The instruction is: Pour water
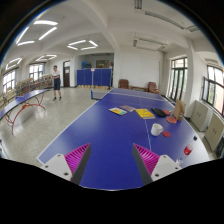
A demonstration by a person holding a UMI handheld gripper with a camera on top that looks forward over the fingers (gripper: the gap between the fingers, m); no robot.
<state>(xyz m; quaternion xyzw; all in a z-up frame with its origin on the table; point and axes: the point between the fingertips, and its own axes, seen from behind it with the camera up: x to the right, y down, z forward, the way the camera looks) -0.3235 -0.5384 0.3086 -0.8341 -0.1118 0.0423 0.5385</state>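
Gripper (110, 160) hovers over blue surface (100, 125) in a sports hall

From the left: a second table-tennis table (25, 103) with a person (57, 88) beyond it; then the pink-padded fingers (77, 160), spread wide and holding nothing; a white cup (157, 129) stands just ahead of the right finger, with scattered papers (135, 112) and small red items (187, 150) farther right.
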